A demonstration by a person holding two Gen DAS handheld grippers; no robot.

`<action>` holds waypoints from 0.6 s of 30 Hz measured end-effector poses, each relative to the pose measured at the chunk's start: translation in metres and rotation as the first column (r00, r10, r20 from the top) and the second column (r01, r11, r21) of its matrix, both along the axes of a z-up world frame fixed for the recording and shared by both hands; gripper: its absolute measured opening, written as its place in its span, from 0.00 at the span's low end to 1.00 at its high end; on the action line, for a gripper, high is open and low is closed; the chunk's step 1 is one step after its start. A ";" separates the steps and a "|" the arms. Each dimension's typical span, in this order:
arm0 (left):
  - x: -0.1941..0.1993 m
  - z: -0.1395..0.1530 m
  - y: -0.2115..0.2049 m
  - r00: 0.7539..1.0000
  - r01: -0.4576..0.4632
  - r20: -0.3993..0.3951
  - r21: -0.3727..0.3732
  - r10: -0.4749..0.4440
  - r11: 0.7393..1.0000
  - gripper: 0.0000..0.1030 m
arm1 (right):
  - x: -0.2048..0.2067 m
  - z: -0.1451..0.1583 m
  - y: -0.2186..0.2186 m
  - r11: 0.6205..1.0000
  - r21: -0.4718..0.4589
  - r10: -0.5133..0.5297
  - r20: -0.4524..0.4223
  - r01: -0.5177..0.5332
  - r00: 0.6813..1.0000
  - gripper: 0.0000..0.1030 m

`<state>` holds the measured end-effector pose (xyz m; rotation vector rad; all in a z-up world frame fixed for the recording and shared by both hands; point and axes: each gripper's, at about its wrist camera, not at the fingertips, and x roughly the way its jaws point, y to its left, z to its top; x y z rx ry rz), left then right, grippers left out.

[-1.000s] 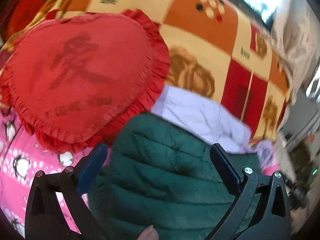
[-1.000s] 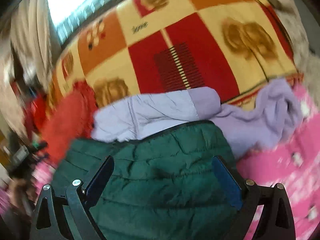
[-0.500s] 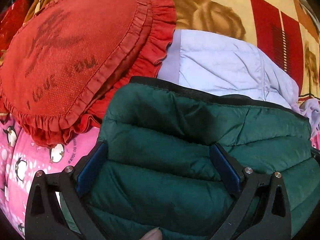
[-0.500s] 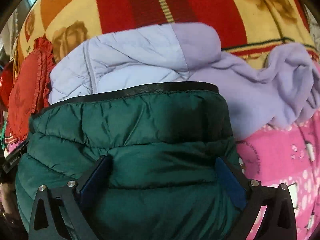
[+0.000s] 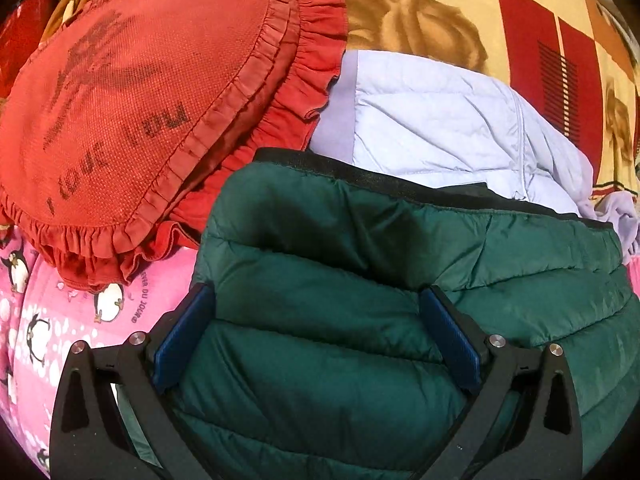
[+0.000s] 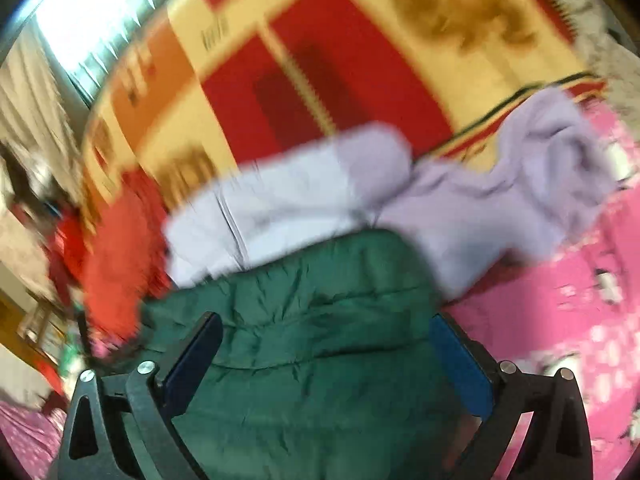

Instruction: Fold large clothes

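Green jacket (image 5: 340,320) seemingly between spread tools

left gripper (image 5: 316,326): black plastic frame is showing two fingers, each one ending in a long flat pad
left pads (image 5: 182,338): dark blue facing is lining the inner side of each finger
left screws (image 5: 137,337): round silver heads are sitting in pairs just behind each pad
left cut-outs: long triangular slots are opening in the outer arms behind the screws
right gripper (image 6: 326,354): same black frame is showing, blurred
right pads (image 6: 460,362): blue facing is looking brighter on the right-hand finger
right screws (image 6: 506,367): silver pairs are sitting behind each pad
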<state>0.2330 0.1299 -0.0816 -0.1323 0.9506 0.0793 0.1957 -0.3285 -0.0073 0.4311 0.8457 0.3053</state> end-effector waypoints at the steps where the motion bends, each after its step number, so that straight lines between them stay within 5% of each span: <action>1: -0.001 0.001 0.001 1.000 0.002 -0.003 -0.004 -0.002 1.000 1.00 | -0.008 0.002 -0.009 1.000 -0.003 -0.008 0.010 0.008 1.000 1.00; 4: -0.006 0.018 0.008 0.999 0.040 -0.002 -0.055 -0.041 0.998 1.00 | -0.027 -0.011 -0.035 1.000 0.003 -0.010 -0.023 0.010 1.000 1.00; 11: -0.084 0.081 0.050 0.984 0.048 0.176 -0.123 -0.026 0.991 1.00 | -0.034 -0.041 -0.037 0.999 -0.044 0.002 -0.122 -0.008 0.993 1.00; 14: -0.108 0.080 0.064 0.984 0.033 0.180 -0.080 -0.019 0.996 1.00 | -0.032 -0.047 -0.030 1.000 -0.017 0.023 -0.134 -0.025 0.991 1.00; 18: -0.125 0.064 0.087 0.986 0.019 0.167 -0.113 0.000 0.993 1.00 | -0.025 -0.067 -0.023 0.998 0.012 0.064 -0.182 -0.063 0.981 1.00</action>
